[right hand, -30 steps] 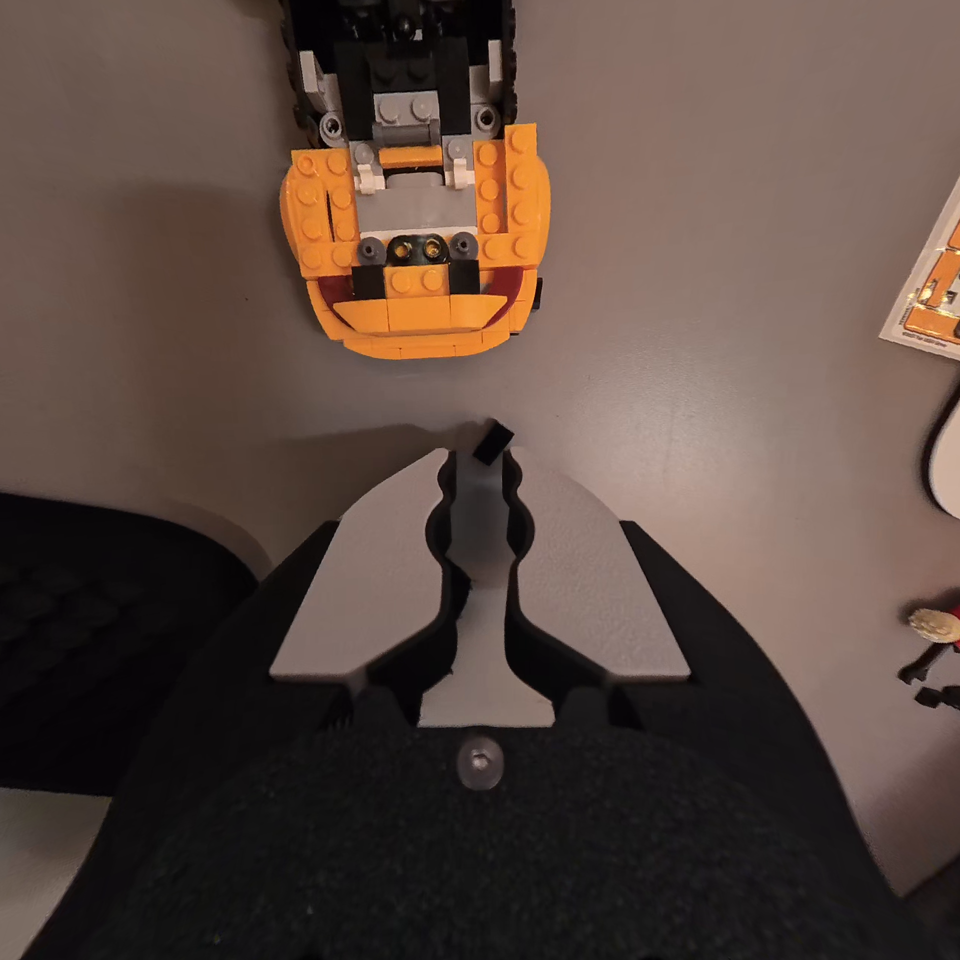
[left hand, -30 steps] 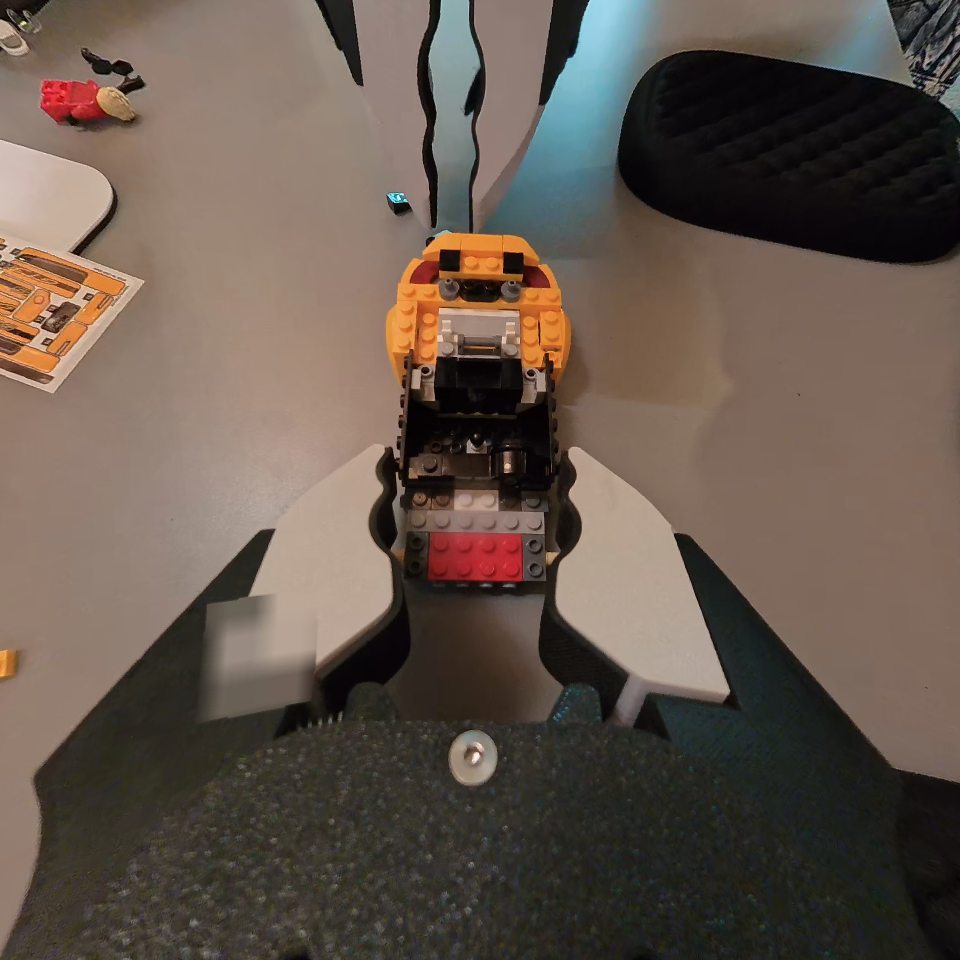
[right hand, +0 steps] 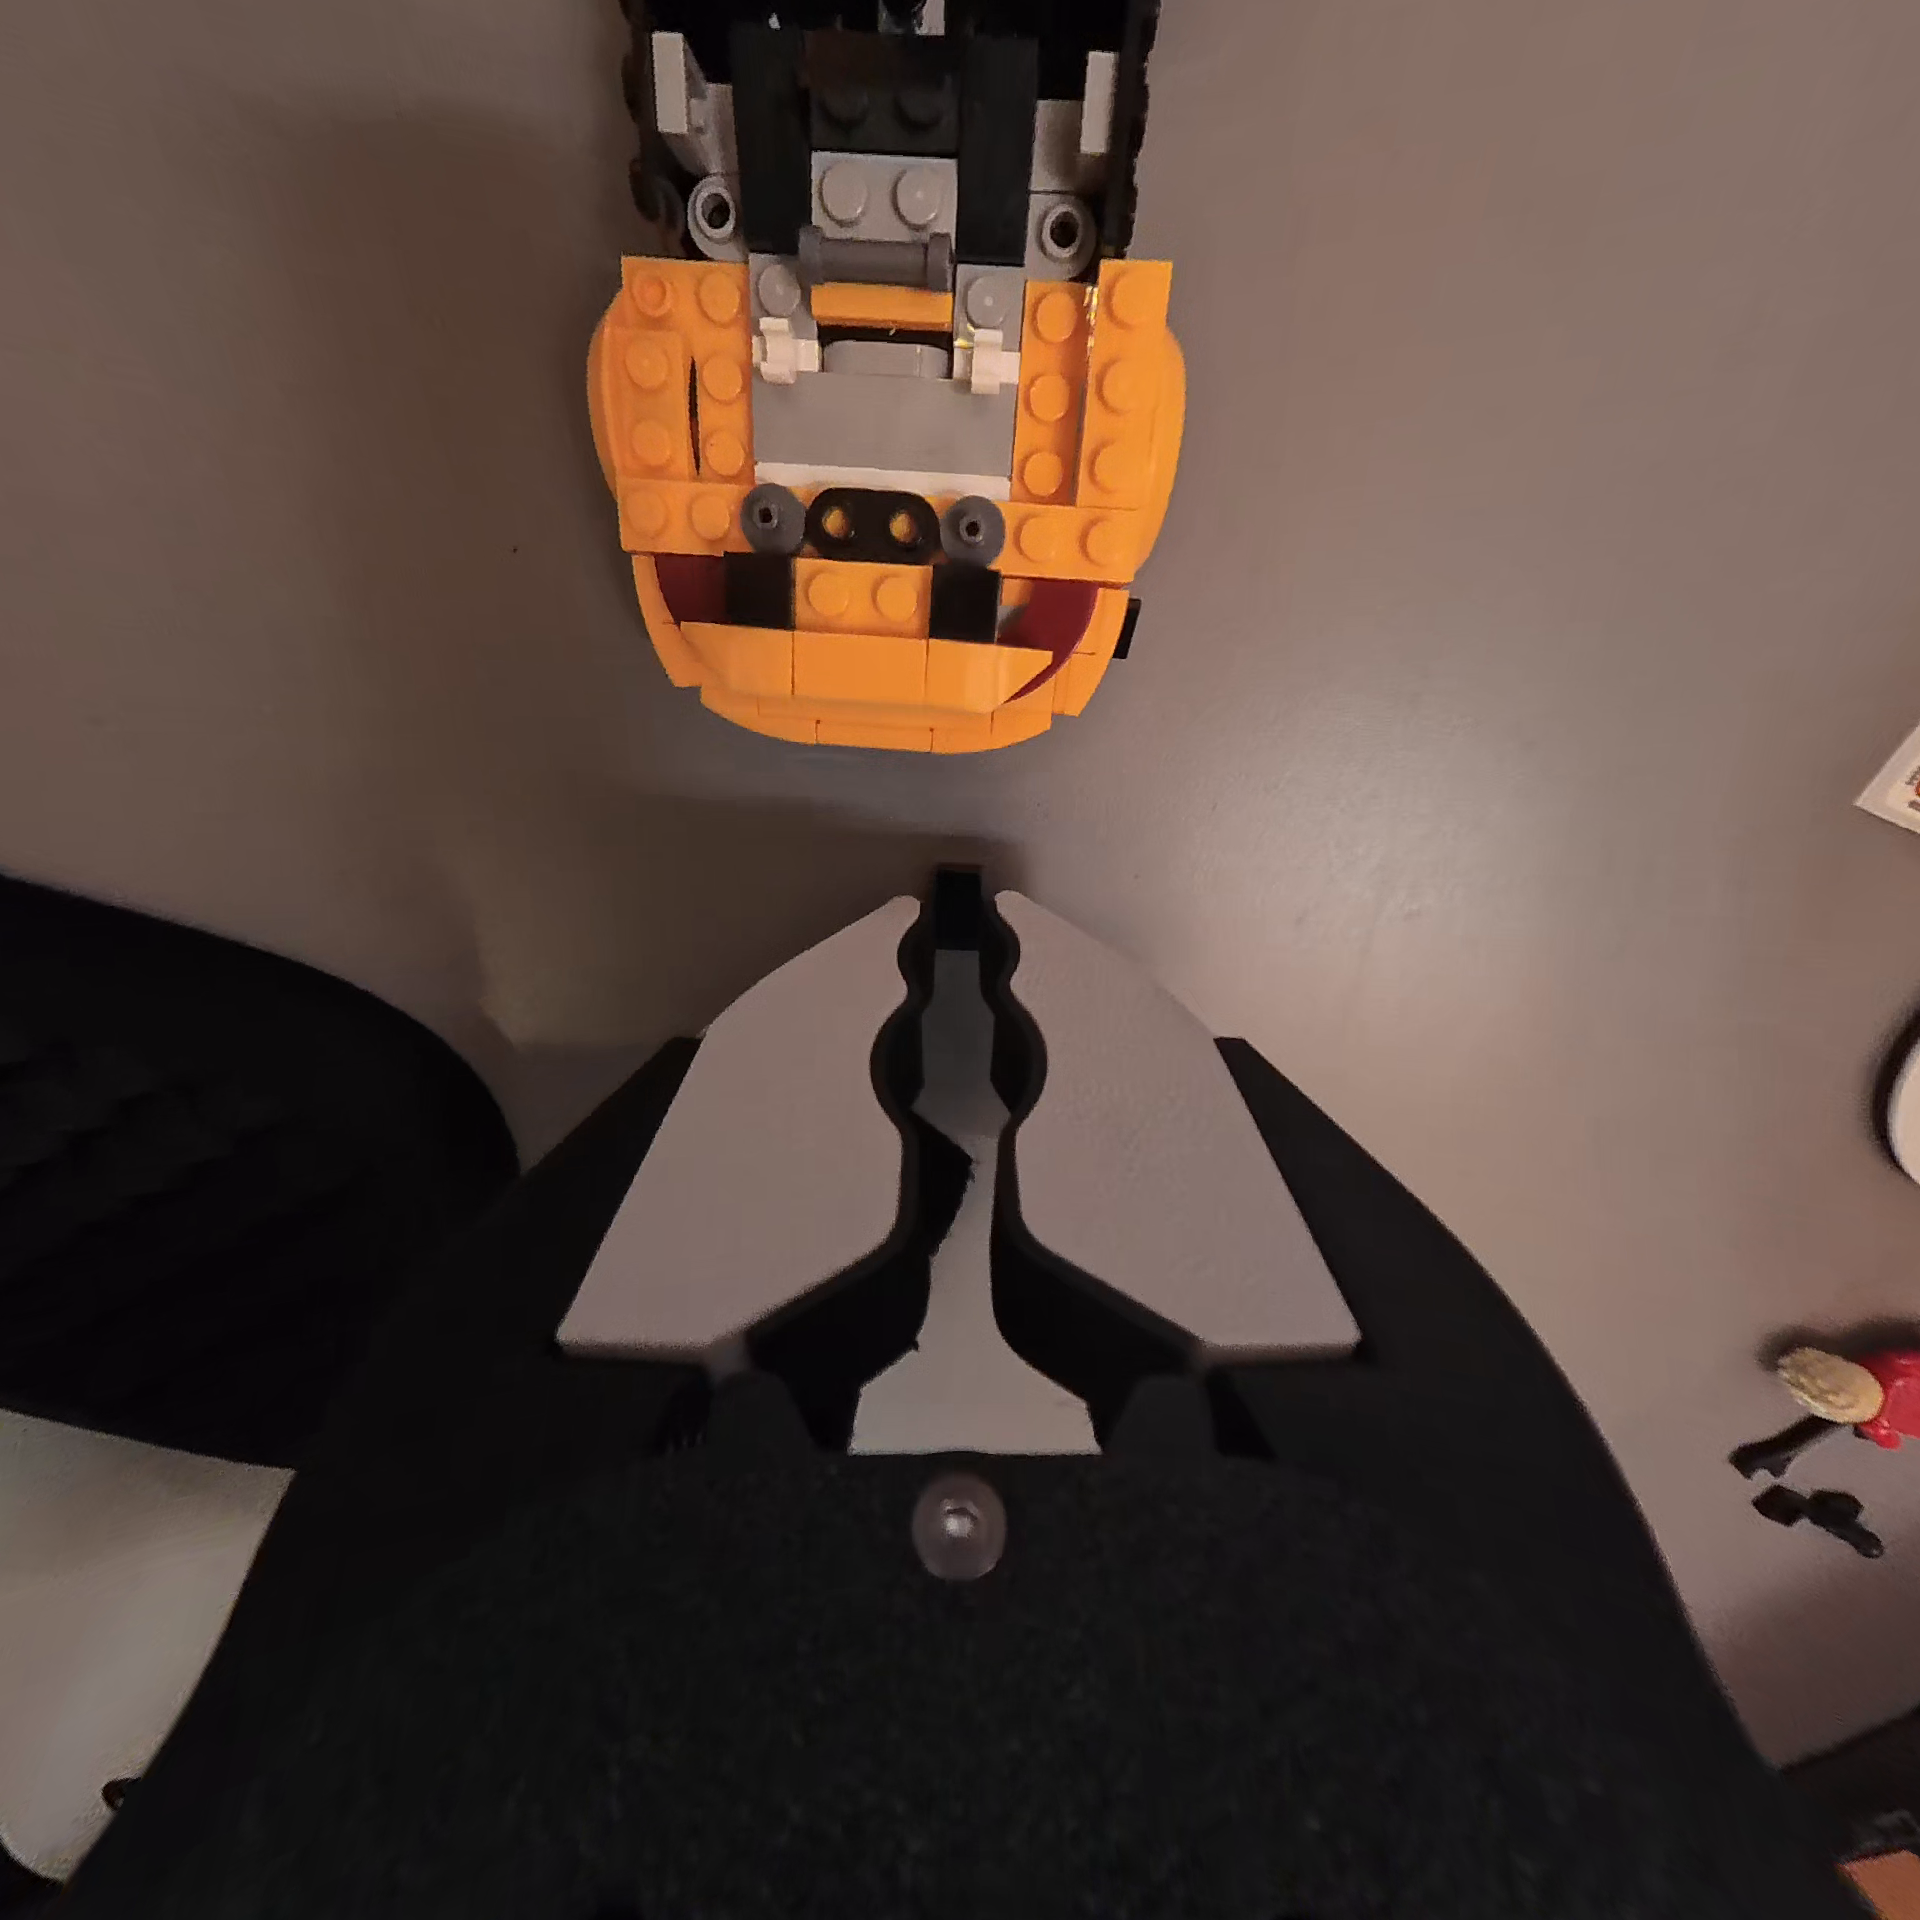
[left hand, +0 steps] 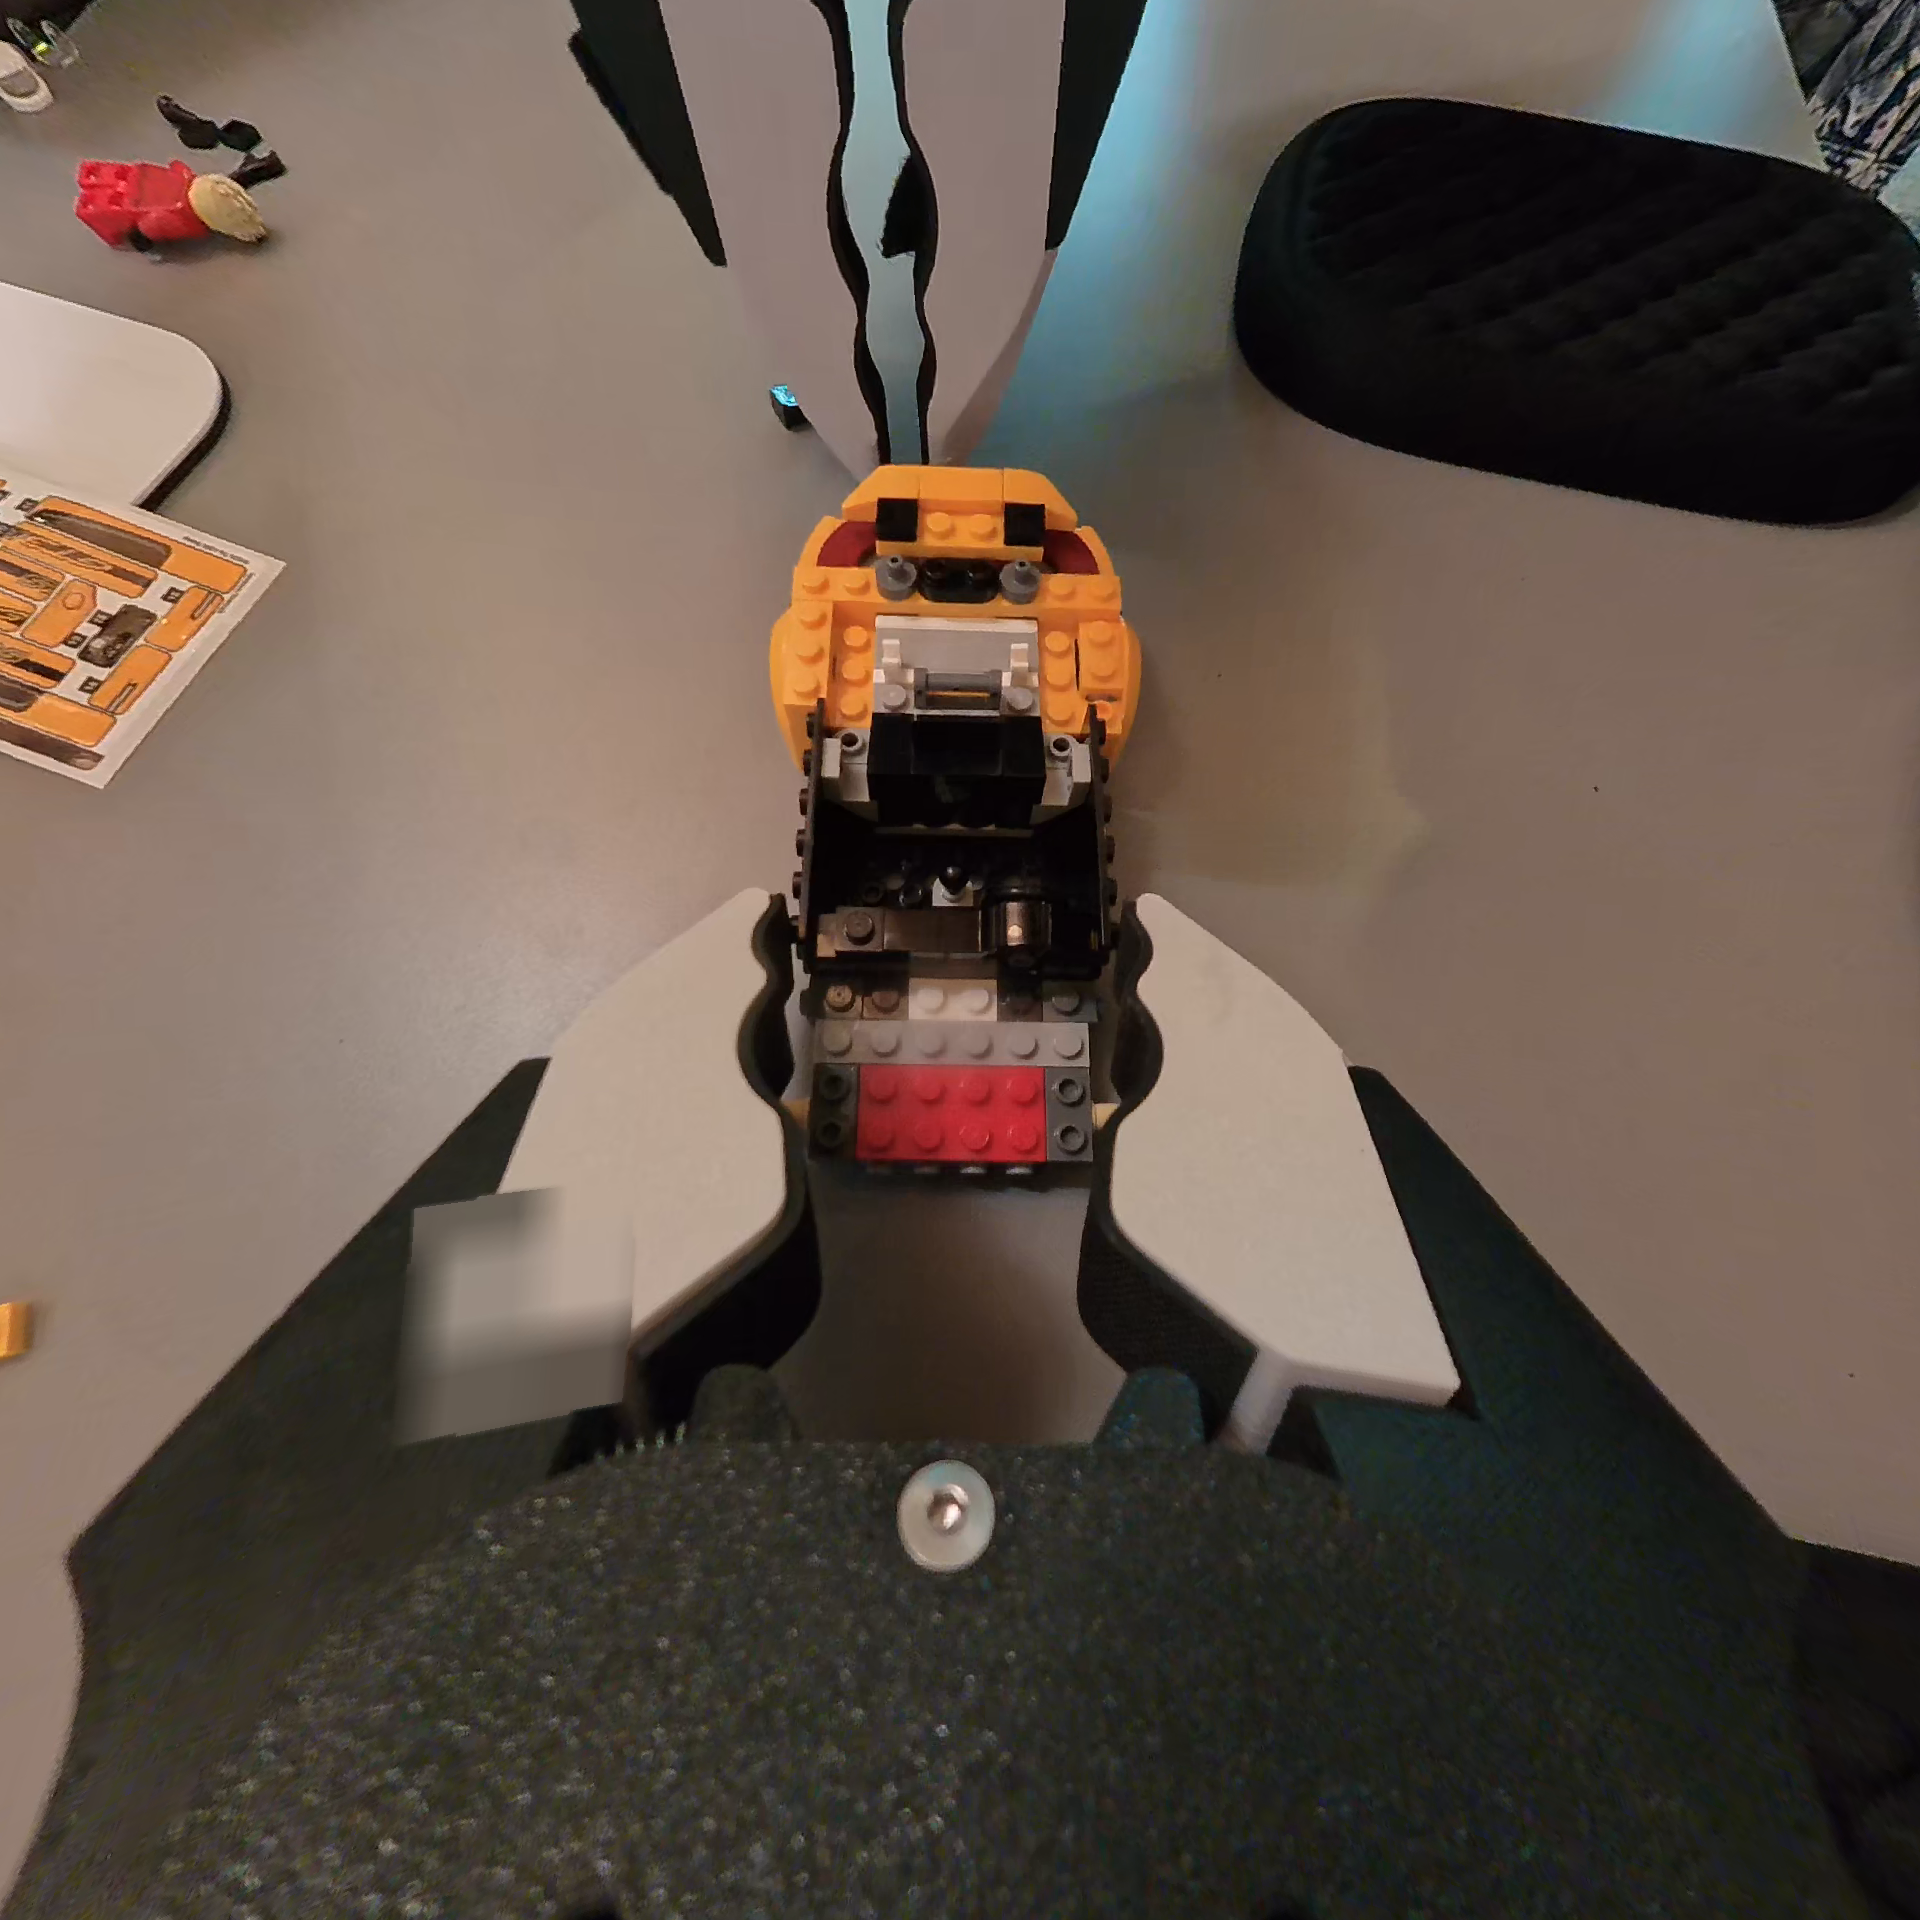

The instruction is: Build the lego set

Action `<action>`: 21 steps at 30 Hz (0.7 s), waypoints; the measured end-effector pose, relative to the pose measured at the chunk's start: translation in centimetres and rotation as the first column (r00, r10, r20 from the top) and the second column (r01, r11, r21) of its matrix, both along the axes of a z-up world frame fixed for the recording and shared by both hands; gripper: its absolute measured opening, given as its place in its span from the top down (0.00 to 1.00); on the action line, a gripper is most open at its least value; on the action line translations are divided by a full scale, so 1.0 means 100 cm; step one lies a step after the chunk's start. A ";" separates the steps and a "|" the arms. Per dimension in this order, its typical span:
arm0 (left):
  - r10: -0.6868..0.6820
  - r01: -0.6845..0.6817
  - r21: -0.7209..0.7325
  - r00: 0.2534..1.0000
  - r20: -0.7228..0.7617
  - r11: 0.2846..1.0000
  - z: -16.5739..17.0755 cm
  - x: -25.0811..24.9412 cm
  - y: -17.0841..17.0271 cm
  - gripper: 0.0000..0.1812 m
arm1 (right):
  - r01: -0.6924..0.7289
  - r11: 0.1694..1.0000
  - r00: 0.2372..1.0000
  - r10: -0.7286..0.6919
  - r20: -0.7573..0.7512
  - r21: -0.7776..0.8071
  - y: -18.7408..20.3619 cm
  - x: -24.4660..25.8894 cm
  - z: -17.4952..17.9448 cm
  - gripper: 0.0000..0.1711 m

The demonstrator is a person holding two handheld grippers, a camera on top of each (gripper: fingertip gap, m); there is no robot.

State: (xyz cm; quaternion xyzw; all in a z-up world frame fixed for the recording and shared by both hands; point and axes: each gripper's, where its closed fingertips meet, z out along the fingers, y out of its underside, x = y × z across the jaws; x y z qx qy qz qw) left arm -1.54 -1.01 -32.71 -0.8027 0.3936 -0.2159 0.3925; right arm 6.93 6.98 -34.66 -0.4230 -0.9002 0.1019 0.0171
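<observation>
The half-built orange Lego car (left hand: 951,831) lies on the grey tabletop (left hand: 1455,831) with its long axis running straight from one gripper to the other. The left gripper (left hand: 951,997) has its fingers (left hand: 665,1049) spread to the width of the chassis and pressed against both flanks of the car's unfinished end, beside the red plate (left hand: 951,1114) and grey studs, so it holds the model steady. The right gripper (right hand: 958,914) faces the opposite, rounded orange end (right hand: 883,686) and stands just off it, apart from the car; its fingers are nearly closed and pinch a small black piece (right hand: 958,896) at their very tips. That piece points along the same line as the car, so the right gripper is plainly the nearer one to the orange end, and the car lies dead ahead of its fingertips. The likely next move is a short advance and descent to seat the black piece somewhere on that studded end, perhaps near the two black tiles (right hand: 758,597); which stud it belongs on cannot be told. A sticker sheet (left hand: 104,634), a red minifigure (left hand: 166,197) and a black padded rest (left hand: 1579,312) lie well apart from the work.
</observation>
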 end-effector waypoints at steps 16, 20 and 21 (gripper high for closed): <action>0.000 0.000 0.000 1.000 0.000 1.000 0.000 0.000 0.000 0.68 | 0.015 1.000 0.999 -0.015 -0.037 -0.003 0.000 0.000 0.000 0.96; 0.000 0.000 0.000 1.000 0.001 1.000 0.000 0.000 0.000 0.67 | 0.018 1.000 0.999 -0.019 -0.039 -0.011 0.000 0.000 0.000 0.96; 0.000 0.000 0.000 1.000 0.001 1.000 0.000 0.000 0.000 0.68 | 0.019 1.000 0.999 -0.020 -0.040 -0.012 0.000 0.000 0.000 0.96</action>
